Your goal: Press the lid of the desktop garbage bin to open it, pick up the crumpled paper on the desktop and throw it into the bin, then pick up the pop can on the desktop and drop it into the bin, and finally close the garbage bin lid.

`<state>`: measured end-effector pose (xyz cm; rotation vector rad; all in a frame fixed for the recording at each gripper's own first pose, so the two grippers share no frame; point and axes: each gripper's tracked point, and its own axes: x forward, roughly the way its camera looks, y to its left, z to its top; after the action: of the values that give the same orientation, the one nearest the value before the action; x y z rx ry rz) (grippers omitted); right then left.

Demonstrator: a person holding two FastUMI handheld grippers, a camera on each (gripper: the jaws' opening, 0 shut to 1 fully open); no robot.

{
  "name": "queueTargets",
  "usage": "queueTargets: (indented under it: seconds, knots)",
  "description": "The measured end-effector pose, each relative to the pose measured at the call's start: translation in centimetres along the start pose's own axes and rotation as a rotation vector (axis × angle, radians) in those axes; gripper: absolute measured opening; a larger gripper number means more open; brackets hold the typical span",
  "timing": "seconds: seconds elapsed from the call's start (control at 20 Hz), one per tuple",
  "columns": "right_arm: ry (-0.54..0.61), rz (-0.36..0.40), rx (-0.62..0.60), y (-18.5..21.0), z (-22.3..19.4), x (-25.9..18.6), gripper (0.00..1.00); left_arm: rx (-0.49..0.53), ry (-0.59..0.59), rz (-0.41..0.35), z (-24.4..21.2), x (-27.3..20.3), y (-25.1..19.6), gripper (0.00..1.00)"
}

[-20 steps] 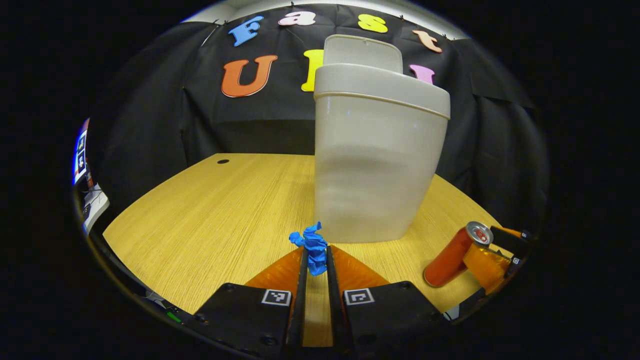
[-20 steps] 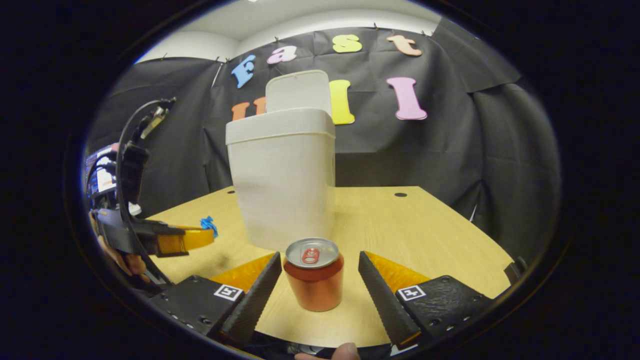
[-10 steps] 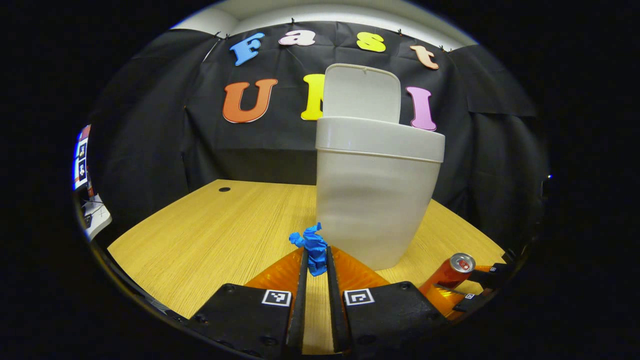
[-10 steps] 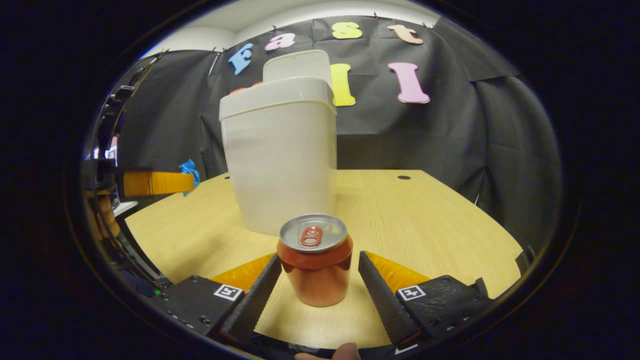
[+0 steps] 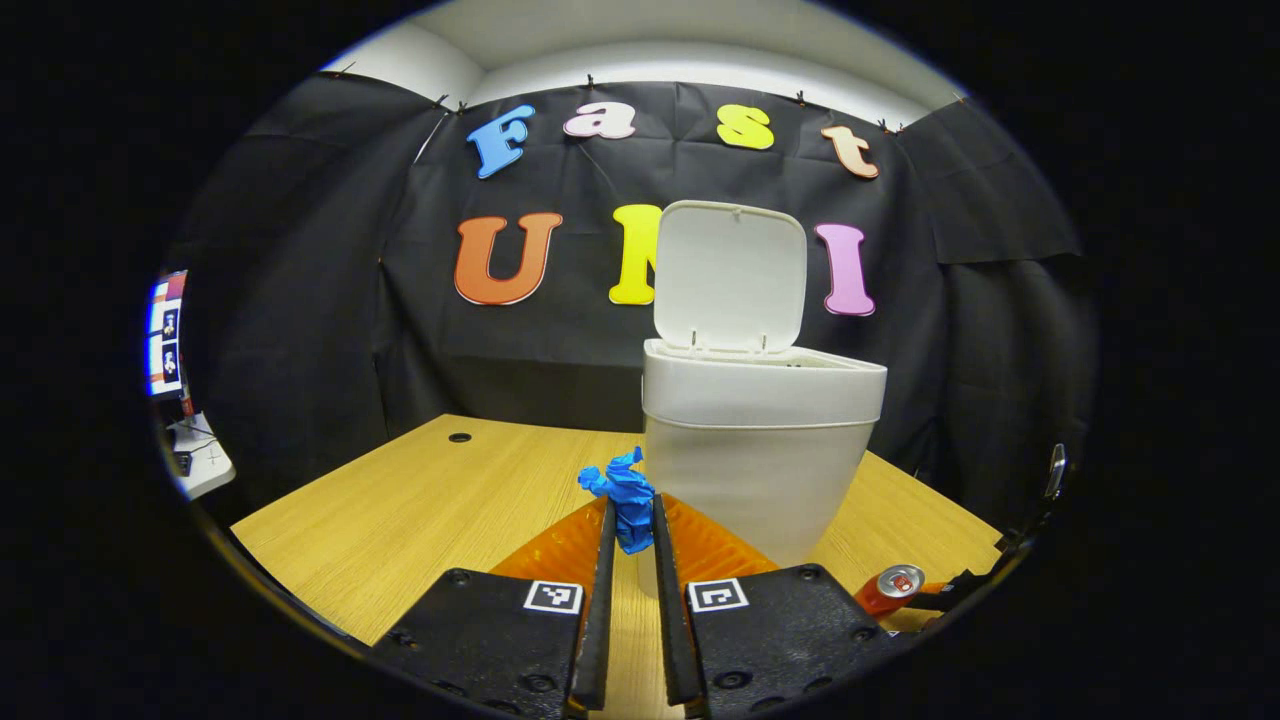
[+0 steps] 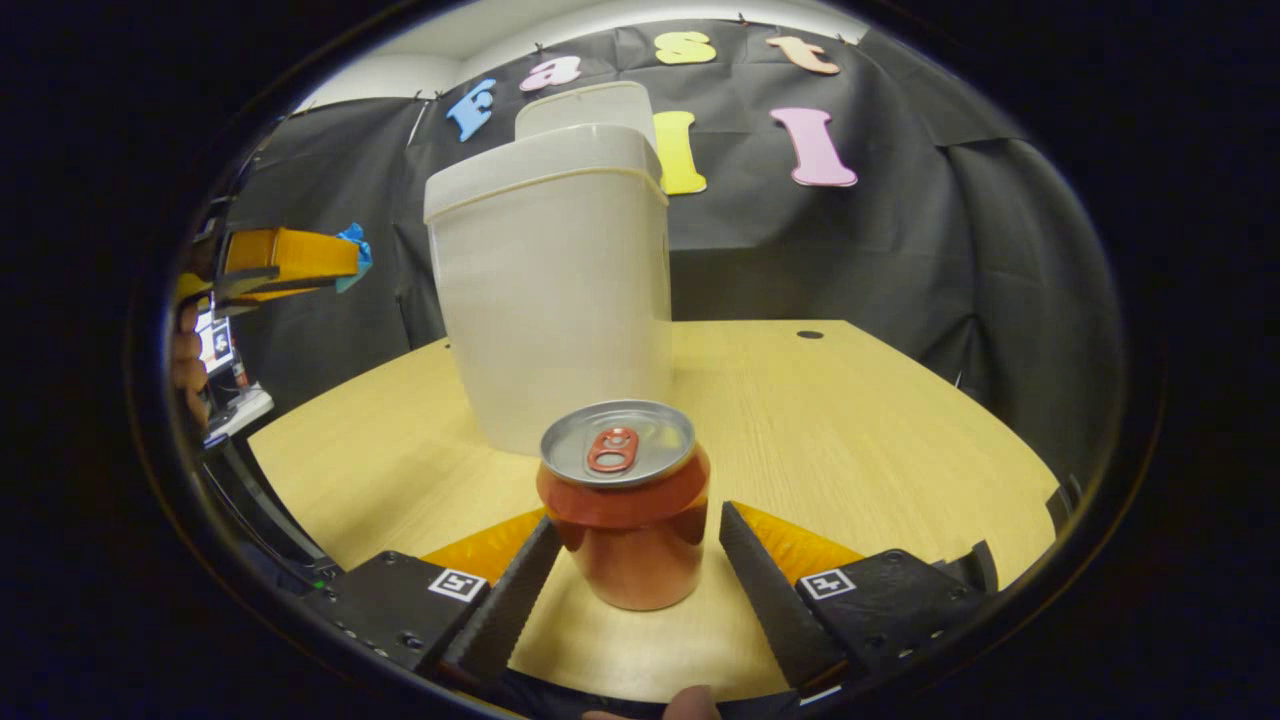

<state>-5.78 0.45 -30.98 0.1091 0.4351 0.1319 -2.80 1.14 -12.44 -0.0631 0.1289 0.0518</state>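
Your left gripper (image 5: pixel 630 520) has its jaws drawn nearly together on the crumpled paper (image 5: pixel 622 497), a small blue wad pinched at the very fingertips with most of it poking out above and ahead of them. It looks light and soft, so it should squash rather than resist; the hold takes in little of the wad, so it could slip free if you swing sharply. From this view the garbage bin (image 5: pixel 757 455) stands just beyond and to the right of the paper, its lid (image 5: pixel 730 277) tipped up at the back and the mouth open. The paper sits below the bin's rim here, so you will likely need to carry it up and over the rim before letting go.

Your right gripper (image 6: pixel 632 560) has its jaws spread wide, one finger on each side of the pop can (image 6: pixel 624 500), and neither looks to be touching it. The can stands upright on the desktop (image 6: pixel 850 430), in front of the bin. Its wall is probably smooth, thin and easily dented, so close on the middle of the body, squarely across the widest part, with modest pressure. In the right gripper view, your left gripper (image 6: pixel 300 258) hangs to the left of the bin, near its rim height, paper showing at the tip.
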Motion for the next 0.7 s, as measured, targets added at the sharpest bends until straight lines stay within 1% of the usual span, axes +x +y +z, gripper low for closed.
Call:
queueTargets:
  seconds: [0.1,0.15,0.2,0.4,0.5,0.55,0.6,0.7]
  knots:
    - [0.013,-0.001,-0.002,-0.1,-0.4,0.2,0.98,-0.009,-0.013,-0.004,0.7,0.0,-0.2,0.24]
    - [0.018,-0.004,-0.003,-0.2,-0.6,0.3,0.98,-0.007,-0.022,-0.006,1.1,-0.1,-0.3,0.21]
    - [0.021,-0.005,-0.002,-0.2,-0.6,0.4,0.97,-0.003,-0.031,-0.006,1.5,0.0,-0.3,0.24]
    - [0.024,-0.006,0.002,-0.4,-0.7,0.5,0.95,0.006,-0.066,-0.008,3.0,0.1,-0.6,0.24]
    - [0.024,-0.015,-0.001,-0.6,-0.6,0.5,0.84,0.008,-0.078,-0.014,3.4,0.1,-0.7,0.24]
    - [0.021,-0.017,0.001,-0.7,-0.4,0.5,0.86,0.010,-0.083,-0.017,3.6,0.2,-0.8,0.24]
    - [0.017,-0.014,0.007,-0.7,-0.2,0.3,0.83,0.017,-0.081,-0.023,3.7,0.3,-1.0,0.24]
    - [0.003,-0.015,0.012,-0.9,0.3,-0.1,0.83,0.031,-0.082,-0.021,4.0,0.6,-0.7,0.24]
